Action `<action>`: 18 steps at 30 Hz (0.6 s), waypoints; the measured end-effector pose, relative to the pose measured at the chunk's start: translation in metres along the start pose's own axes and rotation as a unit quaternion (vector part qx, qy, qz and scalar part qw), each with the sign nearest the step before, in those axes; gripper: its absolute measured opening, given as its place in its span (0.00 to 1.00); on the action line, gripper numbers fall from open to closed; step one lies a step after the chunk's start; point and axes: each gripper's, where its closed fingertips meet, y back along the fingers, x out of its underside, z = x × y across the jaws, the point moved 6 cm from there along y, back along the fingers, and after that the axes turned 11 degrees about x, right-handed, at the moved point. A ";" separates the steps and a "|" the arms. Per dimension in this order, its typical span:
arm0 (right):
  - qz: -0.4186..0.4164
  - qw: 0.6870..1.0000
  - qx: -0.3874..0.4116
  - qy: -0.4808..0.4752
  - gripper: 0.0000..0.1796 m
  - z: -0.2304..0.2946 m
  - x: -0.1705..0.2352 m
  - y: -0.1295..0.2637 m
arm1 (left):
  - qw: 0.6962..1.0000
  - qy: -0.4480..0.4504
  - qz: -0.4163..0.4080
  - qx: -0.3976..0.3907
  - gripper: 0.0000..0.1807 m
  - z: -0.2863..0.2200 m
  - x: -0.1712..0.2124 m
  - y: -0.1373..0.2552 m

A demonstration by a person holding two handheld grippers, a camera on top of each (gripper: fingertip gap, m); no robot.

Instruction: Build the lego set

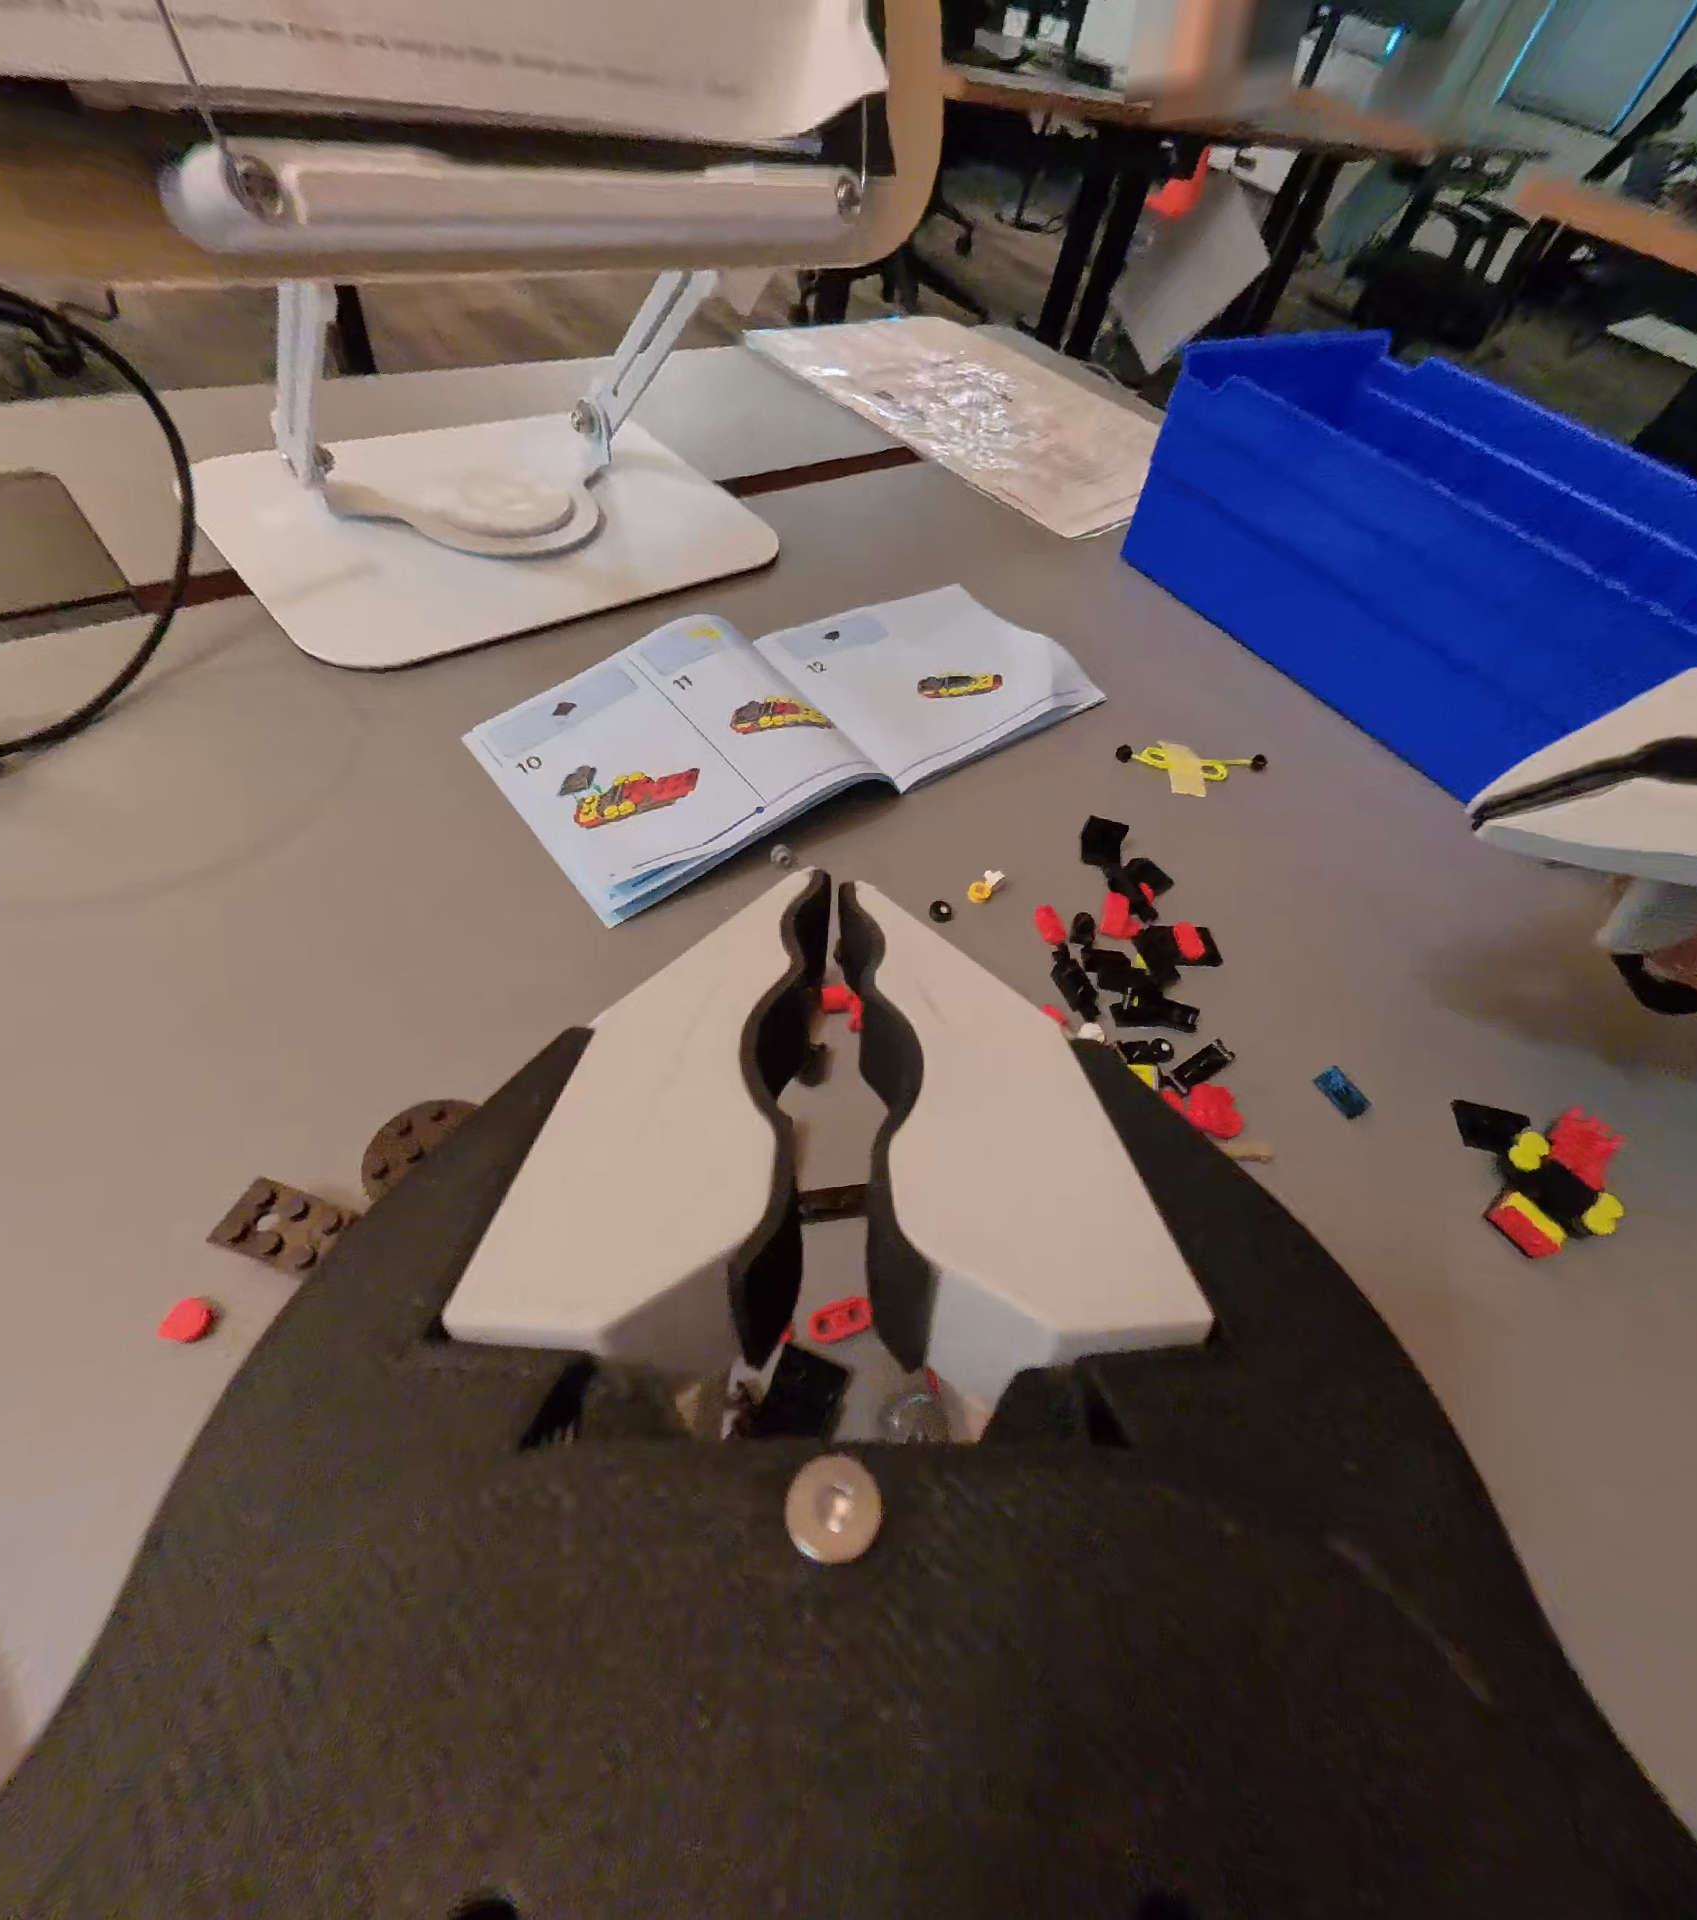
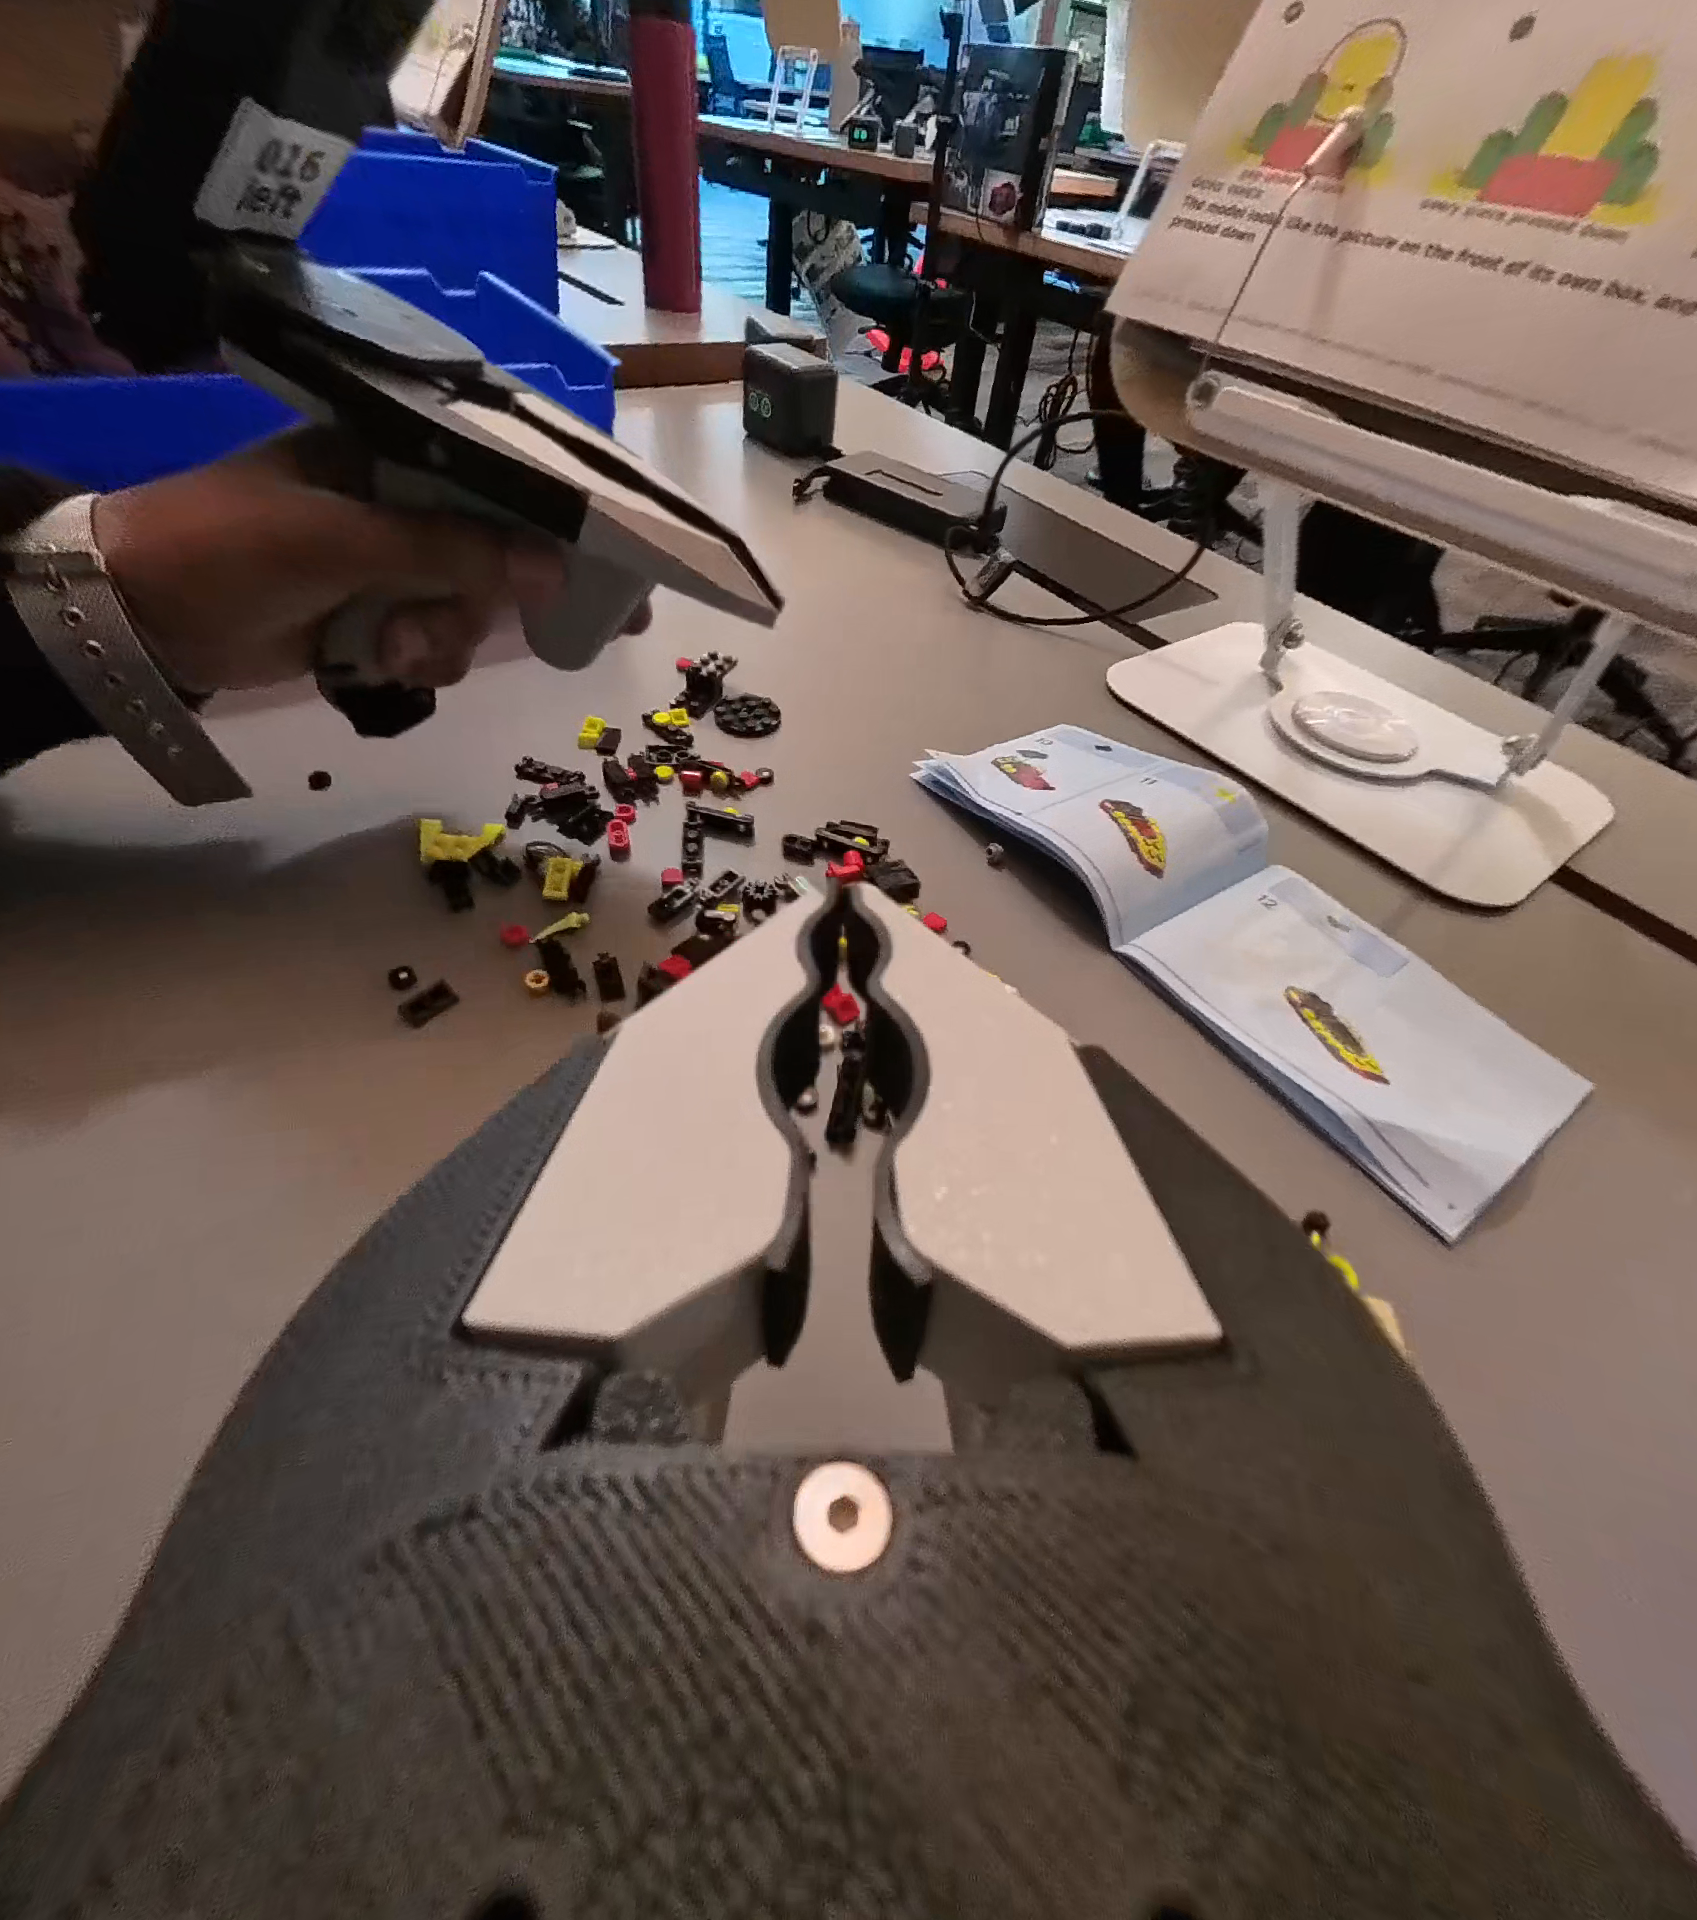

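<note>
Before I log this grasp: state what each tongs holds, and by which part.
Nothing is held. The left tongs and right tongs are both shut on empty air above the scattered black, red and yellow plastic bricks on the grey table.

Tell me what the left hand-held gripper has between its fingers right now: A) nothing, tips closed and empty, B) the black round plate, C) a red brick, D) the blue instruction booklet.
A: in the left wrist view the left hand-held gripper has its tips nearly together with nothing gripped, above the grey table, while the open light-blue paper instruction booklet lies flat beyond it.
</note>
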 end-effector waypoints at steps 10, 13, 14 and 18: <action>0.002 0.999 -0.030 -0.018 0.00 0.003 0.000 -0.008 | 1.000 0.023 0.008 0.009 0.02 0.000 0.007 0.005; -0.003 0.998 -0.046 -0.038 0.00 0.005 -0.002 -0.010 | 0.999 0.032 0.013 0.005 0.02 0.001 0.011 0.008; -0.004 0.998 -0.049 -0.038 0.00 0.005 -0.002 -0.011 | 0.999 0.039 0.016 0.006 0.04 0.002 0.012 0.008; 0.015 0.998 -0.049 -0.025 0.00 0.003 0.005 -0.017 | 0.997 0.077 0.010 0.021 0.08 0.006 0.015 0.009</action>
